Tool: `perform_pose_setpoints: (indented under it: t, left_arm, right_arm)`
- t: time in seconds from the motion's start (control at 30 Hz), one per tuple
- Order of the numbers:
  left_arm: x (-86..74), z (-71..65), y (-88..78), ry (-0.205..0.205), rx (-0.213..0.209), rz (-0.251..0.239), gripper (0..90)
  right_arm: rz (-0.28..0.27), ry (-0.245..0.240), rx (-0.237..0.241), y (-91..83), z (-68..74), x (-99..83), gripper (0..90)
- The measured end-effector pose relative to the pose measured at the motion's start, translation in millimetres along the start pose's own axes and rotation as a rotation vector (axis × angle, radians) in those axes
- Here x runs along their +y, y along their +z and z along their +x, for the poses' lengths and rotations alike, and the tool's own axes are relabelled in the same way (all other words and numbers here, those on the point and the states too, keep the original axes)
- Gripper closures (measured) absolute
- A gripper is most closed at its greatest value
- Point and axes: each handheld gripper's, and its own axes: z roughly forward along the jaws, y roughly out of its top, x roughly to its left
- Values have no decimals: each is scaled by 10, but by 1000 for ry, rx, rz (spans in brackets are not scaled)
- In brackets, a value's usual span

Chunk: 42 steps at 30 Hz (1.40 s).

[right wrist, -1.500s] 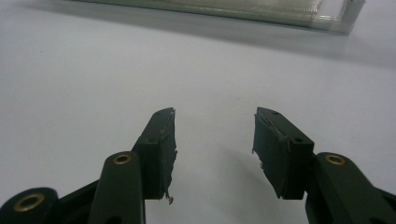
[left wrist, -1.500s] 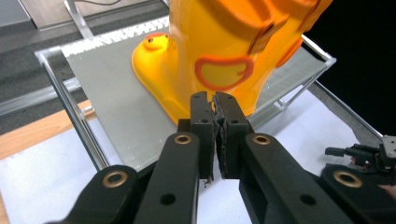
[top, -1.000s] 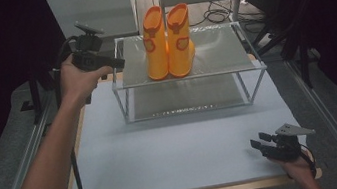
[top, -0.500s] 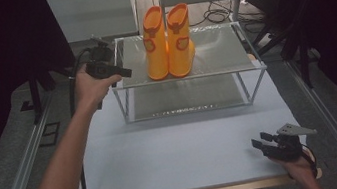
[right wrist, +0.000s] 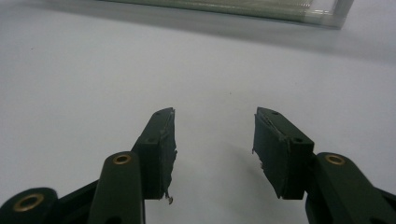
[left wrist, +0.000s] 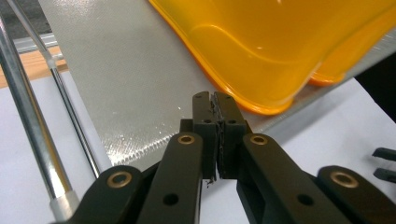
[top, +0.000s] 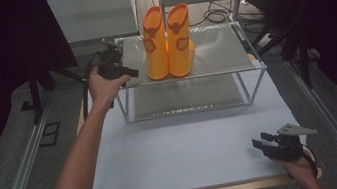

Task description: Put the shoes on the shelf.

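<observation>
Now L gripper [top: 132, 73] fingers closed by orange boots [top: 168, 44], R gripper [top: 258, 142] fingers open.

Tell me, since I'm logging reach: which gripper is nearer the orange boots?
Left. The left gripper sits shut at the rack's left edge, beside the boots; the right gripper rests open on the table's near right corner.

We are seeing the orange boots [left wrist: 275, 51] cut off by the top edge in the left gripper view, their shafts out of frame. We are losing the right hand [top: 302, 170] past the high view's bottom edge.
</observation>
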Motion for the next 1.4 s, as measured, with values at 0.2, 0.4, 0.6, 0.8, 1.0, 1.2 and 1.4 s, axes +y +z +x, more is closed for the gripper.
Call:
perform_pose_setpoints:
  t: [0.2,0.4,0.6,0.8,1.0,1.2,1.4]
  left_arm:
    - [35,3,117,-21,1,-12,888]
    - [79,-67,261,-19,-6,-7,887]
    - [86,-99,333,-34,-2,-12,896]
    - [65,-134,330,-45,-2,-22,900]
    - [96,-180,313,-41,8,-13,900]
    - [106,-198,313,-51,7,-10,900]
    - [132,-282,338,-43,-19,-5,900]
  right_arm:
    - [0,3,-1,3,-5,-5,482]
    - [0,2,-3,0,-16,-9,482]
    - [-1,9,-4,-11,-26,-9,483]
    - [-2,4,0,1,-15,-6,482]
    - [-3,4,6,10,5,3,481]
    - [-6,7,12,14,13,7,482]
    - [-4,12,17,10,21,16,482]
